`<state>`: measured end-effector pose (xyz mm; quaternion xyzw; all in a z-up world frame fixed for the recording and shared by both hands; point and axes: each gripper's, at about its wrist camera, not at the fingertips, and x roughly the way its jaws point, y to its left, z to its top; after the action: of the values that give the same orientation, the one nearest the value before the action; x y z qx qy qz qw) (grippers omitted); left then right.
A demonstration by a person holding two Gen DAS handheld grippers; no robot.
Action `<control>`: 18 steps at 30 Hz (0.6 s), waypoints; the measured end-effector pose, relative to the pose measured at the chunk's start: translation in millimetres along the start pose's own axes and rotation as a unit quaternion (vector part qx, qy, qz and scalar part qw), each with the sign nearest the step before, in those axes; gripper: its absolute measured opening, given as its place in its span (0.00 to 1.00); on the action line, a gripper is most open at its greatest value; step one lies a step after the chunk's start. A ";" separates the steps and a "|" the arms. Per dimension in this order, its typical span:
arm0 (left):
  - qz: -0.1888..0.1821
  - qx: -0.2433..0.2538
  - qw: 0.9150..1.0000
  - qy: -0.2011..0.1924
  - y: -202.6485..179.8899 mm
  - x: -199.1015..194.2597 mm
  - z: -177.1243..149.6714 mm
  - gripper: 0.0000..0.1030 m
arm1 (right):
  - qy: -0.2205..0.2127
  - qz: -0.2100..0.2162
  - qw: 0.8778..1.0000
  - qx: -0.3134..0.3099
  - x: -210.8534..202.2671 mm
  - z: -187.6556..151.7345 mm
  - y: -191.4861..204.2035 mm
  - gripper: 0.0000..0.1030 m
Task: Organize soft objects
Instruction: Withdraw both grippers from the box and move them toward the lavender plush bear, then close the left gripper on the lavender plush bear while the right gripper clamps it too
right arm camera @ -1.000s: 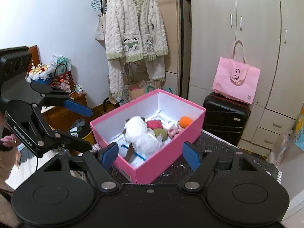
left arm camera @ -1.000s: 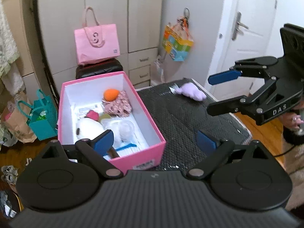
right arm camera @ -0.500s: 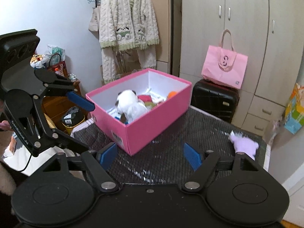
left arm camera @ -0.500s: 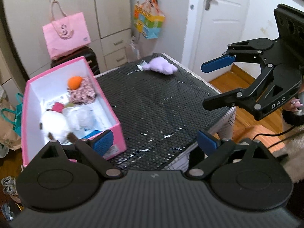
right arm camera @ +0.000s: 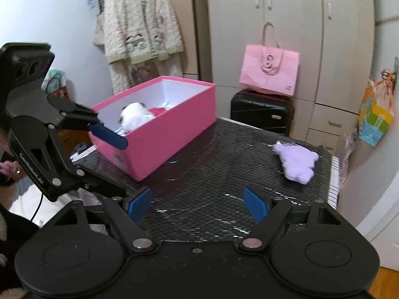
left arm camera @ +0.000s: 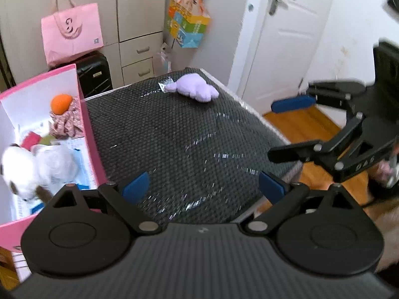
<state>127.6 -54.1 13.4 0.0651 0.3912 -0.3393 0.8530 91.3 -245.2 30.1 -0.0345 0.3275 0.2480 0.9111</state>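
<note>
A black, dimpled-mat bench [right arm camera: 224, 154] carries an open pink cardboard box [right arm camera: 164, 134] of plush things. A lilac, lumpy plush toy [right arm camera: 296, 160] lies alone near the far corner. The left tool [left arm camera: 203, 186] and the right tool [right arm camera: 197, 201] are both spread wide, empty.

One pink box [right arm camera: 159, 134], one purple plush [right arm camera: 296, 162] on the mat, one pink bag [right arm camera: 269, 72], one black suitcase [right arm camera: 259, 112], two grippers.

My bedroom at home: wardrobe [right arm camera: 286, 25] with drawers, knit cardigan [right arm camera: 139, 22] on hanger, black suitcase [right arm camera: 260, 111] (pink tote [right arm camera: 269, 73] on top), white door [left arm camera: 281, 37].
</note>
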 end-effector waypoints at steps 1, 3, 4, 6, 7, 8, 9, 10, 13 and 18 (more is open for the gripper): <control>-0.004 -0.005 1.000 -0.003 1.1 3.6 3.4 0.93 | 0.000 -0.004 1.000 0.003 3.3 -1.5 -6.5 0.82; -0.006 -0.014 1.000 -0.014 1.6 9.8 10.3 0.93 | -0.002 -0.016 1.000 0.011 11.3 -3.4 -20.5 0.82; -0.007 -0.016 1.000 -0.020 1.3 13.4 14.0 0.93 | -0.004 -0.021 1.000 0.015 14.9 -4.4 -26.8 0.82; -0.012 -0.022 0.999 -0.031 0.7 21.9 22.0 0.93 | -0.010 -0.029 0.999 0.028 23.3 -6.7 -42.2 0.82; -0.015 -0.027 0.999 -0.037 0.5 26.8 26.1 0.93 | -0.014 -0.031 0.999 0.034 27.3 -8.1 -49.7 0.82; -0.020 -0.031 0.998 -0.044 0.6 31.0 29.4 0.93 | -0.020 -0.033 0.998 0.040 31.5 -9.3 -57.0 0.82; -0.022 -0.036 0.998 -0.051 0.7 35.2 32.4 0.93 | -0.025 -0.037 0.998 0.043 35.5 -10.0 -63.3 0.82; -0.023 -0.042 0.997 -0.059 0.9 39.9 35.7 0.93 | -0.031 -0.043 0.998 0.045 39.7 -10.7 -69.5 0.82; -0.013 -0.048 0.996 -0.081 0.3 56.6 45.1 0.93 | -0.050 -0.062 0.996 0.044 51.5 -12.9 -85.0 0.83; 0.005 -0.058 0.993 -0.103 0.3 91.7 58.9 0.93 | -0.069 -0.085 0.993 0.053 73.1 -13.8 -107.1 0.83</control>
<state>207.1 -124.5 -11.5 -0.0178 0.3197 -0.3171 0.8927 182.6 -310.6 -36.2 0.0032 0.2724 0.1542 0.9497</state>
